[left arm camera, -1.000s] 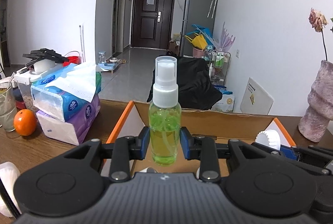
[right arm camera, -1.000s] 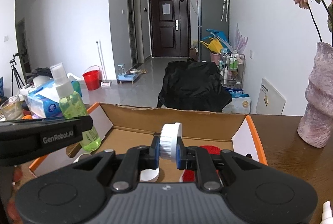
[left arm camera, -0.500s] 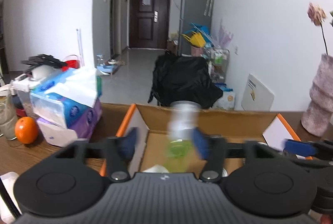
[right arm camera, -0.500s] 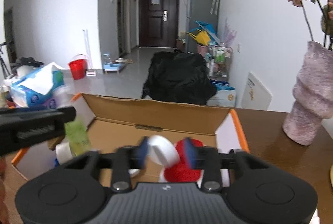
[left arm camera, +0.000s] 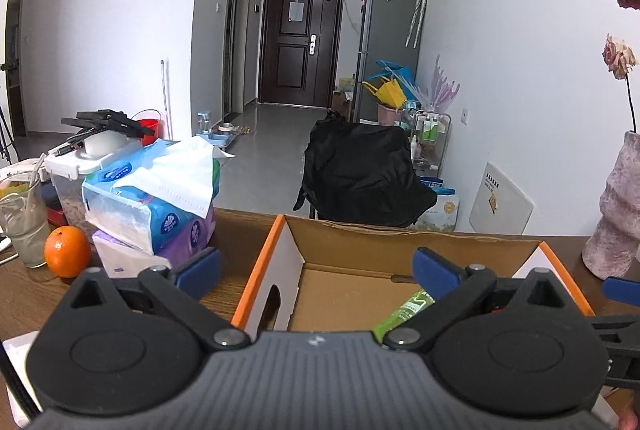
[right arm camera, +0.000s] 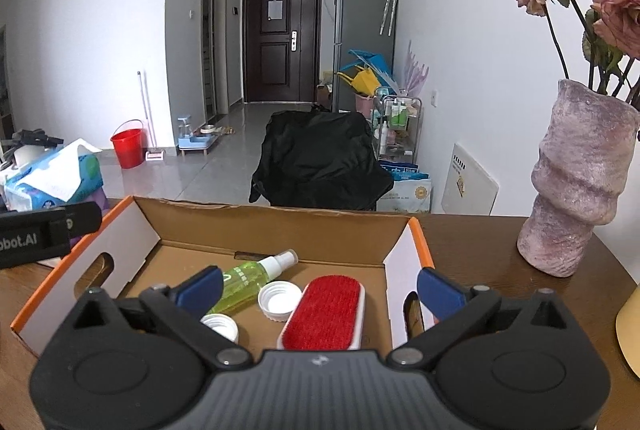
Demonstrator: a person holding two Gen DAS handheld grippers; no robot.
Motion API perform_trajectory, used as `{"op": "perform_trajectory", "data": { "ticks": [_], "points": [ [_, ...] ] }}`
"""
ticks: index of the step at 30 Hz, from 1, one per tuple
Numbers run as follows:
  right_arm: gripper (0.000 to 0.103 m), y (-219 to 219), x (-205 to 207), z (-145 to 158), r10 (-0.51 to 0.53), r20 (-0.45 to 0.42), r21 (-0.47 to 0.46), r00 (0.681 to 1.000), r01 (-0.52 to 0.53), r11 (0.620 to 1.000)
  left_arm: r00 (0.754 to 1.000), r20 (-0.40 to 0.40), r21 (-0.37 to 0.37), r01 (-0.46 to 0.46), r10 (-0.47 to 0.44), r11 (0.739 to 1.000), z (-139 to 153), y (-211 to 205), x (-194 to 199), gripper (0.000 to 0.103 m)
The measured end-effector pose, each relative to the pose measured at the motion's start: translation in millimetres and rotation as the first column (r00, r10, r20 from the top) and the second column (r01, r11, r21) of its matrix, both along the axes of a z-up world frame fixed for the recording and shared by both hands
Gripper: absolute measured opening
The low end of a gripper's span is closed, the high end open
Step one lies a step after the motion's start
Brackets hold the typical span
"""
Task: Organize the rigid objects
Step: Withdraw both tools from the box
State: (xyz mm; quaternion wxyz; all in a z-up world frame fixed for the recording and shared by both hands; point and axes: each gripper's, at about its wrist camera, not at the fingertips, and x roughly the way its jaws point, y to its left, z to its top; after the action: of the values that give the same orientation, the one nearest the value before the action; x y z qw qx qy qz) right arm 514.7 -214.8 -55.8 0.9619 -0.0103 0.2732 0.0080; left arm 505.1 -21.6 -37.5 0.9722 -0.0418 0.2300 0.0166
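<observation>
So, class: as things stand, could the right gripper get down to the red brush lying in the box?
Probably yes. The right gripper, its jaws opening and empty, hangs above the red brush, and the cardboard box is open-topped with nothing covering the brush.

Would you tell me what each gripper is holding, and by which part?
Nothing: the left gripper and right gripper are opening, nothing between them.

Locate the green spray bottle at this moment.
In the right wrist view the green spray bottle lies on its side inside the cardboard box, left of centre, beside a white cap and the red brush.
</observation>
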Motion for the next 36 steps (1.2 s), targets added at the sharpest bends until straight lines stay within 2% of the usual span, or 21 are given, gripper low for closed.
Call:
{"op": "perform_trajectory", "data": {
  "ticks": [13,21,36],
  "points": [
    [0.103,0.7,-10.8,2.5,0.010,0.017,-0.003,1.000,-0.010,1.000,1.000,-0.005,-0.032,0.012,-0.012,0.999,4.6,2.2,-6.5,0.103],
    [0.103,1.1,-29.3,10.4,0.020,0.041,-0.004,0.999,-0.020,1.000,0.999,0.004,-0.014,0.031,-0.031,0.999,12.7,-4.5,-27.7,0.103],
    [0.103,-9.7,-68.8,15.3,0.026,0.056,-0.006,0.998,-0.026,1.000,1.000,0.024,-0.027,0.021,-0.021,0.999,19.9,-3.3,-74.6,0.103]
  ]
}}
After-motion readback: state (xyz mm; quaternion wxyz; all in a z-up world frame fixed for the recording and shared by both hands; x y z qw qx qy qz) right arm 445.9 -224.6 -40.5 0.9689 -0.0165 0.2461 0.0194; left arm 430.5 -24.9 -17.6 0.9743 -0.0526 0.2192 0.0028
